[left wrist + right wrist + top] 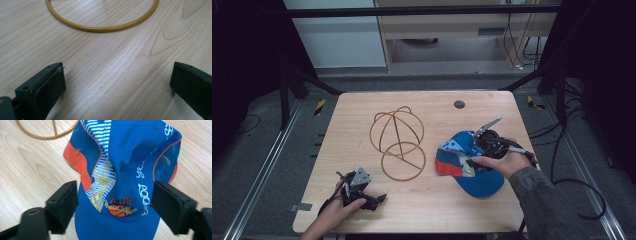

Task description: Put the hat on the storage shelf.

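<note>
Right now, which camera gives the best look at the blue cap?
The right gripper view: the blue cap is seen close up, with its printed front, mesh sides and orange trim sharp between the right gripper jaws. The high view shows it small on the table, partly covered by the hand. The left gripper view shows wood and the yellow ring.

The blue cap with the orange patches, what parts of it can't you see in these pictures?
- Blue fabric cap with orange patches: its brim runs off the bottom edge of the right gripper view.
- The same cap in the high view: the right gripper and the hand cover its middle.
- White writing on the cap: creased and curling, too unclear to read.
- Whether the right gripper's fingers press the cap: cannot tell, though the cap lies between them.
</note>
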`<state>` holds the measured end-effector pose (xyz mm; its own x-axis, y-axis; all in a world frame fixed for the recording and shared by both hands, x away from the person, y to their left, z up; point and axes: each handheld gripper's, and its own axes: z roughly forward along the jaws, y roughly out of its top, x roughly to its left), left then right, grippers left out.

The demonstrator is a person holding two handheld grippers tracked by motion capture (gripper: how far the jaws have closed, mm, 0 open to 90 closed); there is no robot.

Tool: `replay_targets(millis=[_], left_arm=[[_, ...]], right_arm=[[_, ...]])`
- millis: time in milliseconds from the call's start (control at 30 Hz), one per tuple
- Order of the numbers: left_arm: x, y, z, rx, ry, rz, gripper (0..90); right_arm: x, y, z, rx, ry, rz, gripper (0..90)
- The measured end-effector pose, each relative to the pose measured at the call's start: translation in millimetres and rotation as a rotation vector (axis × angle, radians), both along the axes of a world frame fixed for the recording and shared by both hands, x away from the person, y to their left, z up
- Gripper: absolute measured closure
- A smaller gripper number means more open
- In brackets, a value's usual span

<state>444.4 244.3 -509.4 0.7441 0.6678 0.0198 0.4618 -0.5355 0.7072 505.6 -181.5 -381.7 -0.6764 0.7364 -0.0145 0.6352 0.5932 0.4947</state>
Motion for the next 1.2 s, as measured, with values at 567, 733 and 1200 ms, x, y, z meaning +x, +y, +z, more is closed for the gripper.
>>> replay_targets(millis=[567, 733, 1200], left_arm=[[0.2, 0.1, 0.0, 0.001, 0.000, -0.002, 0.0], [0.2, 0.0, 0.0, 0.000, 0.000, -0.001, 0.0], [0.4, -0.3, 0.1, 0.001, 0.000, -0.001, 0.0]], right_arm=[[14.2, 0.3, -8.2, 0.036, 0.041, -0.022, 35.6], [14.6, 1.5, -23.4, 0.007, 0.064, -0.032, 40.2], [20.4, 2.9, -38.9, -0.014, 0.096, -0.055, 60.5]])
